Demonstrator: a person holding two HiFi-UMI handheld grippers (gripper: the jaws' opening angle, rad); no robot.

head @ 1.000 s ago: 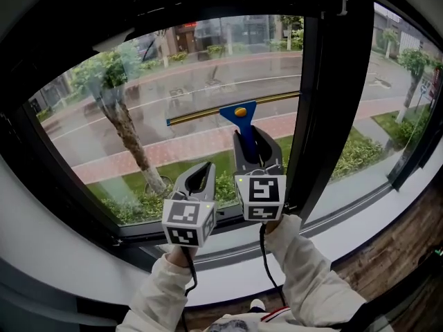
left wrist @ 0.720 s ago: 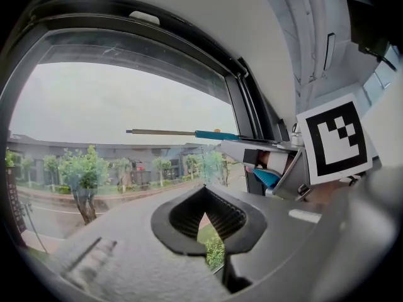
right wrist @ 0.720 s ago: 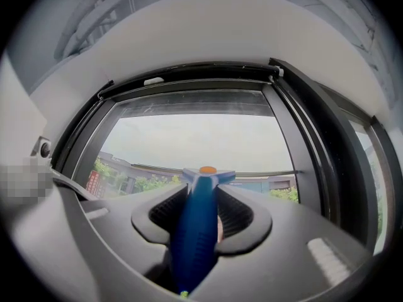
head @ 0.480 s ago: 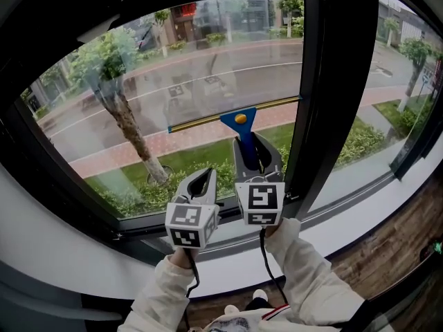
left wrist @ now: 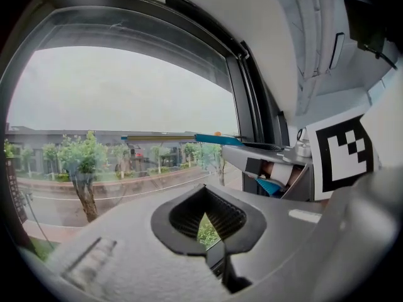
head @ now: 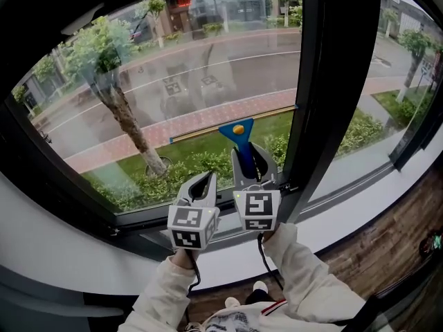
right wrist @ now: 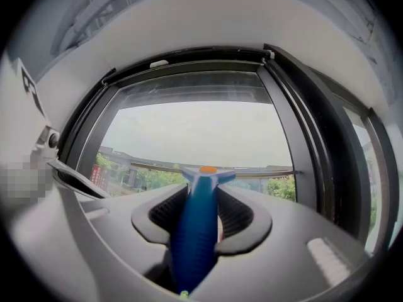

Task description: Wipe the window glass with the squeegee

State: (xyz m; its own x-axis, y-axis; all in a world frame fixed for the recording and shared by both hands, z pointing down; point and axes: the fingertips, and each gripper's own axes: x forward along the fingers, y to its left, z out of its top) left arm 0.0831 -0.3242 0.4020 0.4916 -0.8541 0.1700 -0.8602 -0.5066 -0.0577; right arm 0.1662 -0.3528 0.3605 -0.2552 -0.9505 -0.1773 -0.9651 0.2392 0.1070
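The squeegee (head: 237, 135) has a blue handle with an orange dot and a long thin blade (head: 208, 129) lying slightly tilted across the lower window glass (head: 173, 75). My right gripper (head: 248, 163) is shut on its handle (right wrist: 196, 225), and the blade (right wrist: 252, 173) reaches right to the black frame post. My left gripper (head: 203, 184) is held just to the left of it and a little lower, shut with nothing in it (left wrist: 204, 222). From the left gripper view the squeegee (left wrist: 217, 138) shows up at the right, against the pane.
A thick black frame post (head: 325, 95) borders the pane on the right, with another pane (head: 387, 81) beyond it. The black bottom rail (head: 138, 220) and the white sill (head: 228, 258) run below the grippers. Wooden floor (head: 408, 247) lies at the lower right.
The right gripper has drawn the squeegee down the glass, from mid-pane to the lower part. The left gripper has stayed beside it, sinking slightly.
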